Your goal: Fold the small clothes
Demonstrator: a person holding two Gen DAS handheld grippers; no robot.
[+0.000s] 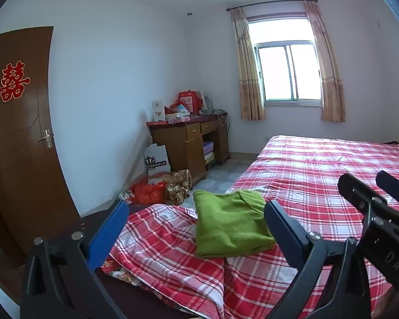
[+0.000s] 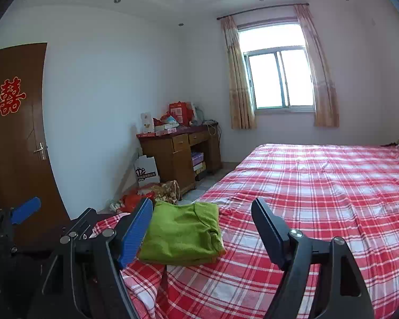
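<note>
A: Green garment [image 1: 230, 224] status? Folded flat on the plaid bedsheet [image 1: 306, 164], at the bed's corner.
B: Left gripper [image 1: 196, 226], right gripper [image 2: 202, 228]: fingers apart, empty; garment lies at 12 o'clock of the left, 11 o'clock of the right.

- Left wrist: low over the bed [image 1: 319, 164] corner, facing window [image 1: 287, 71] wall.
- Right wrist: just beside, same heading.
- Shared: bed, desk [image 2: 181, 146], door [image 2: 16, 133].
</note>
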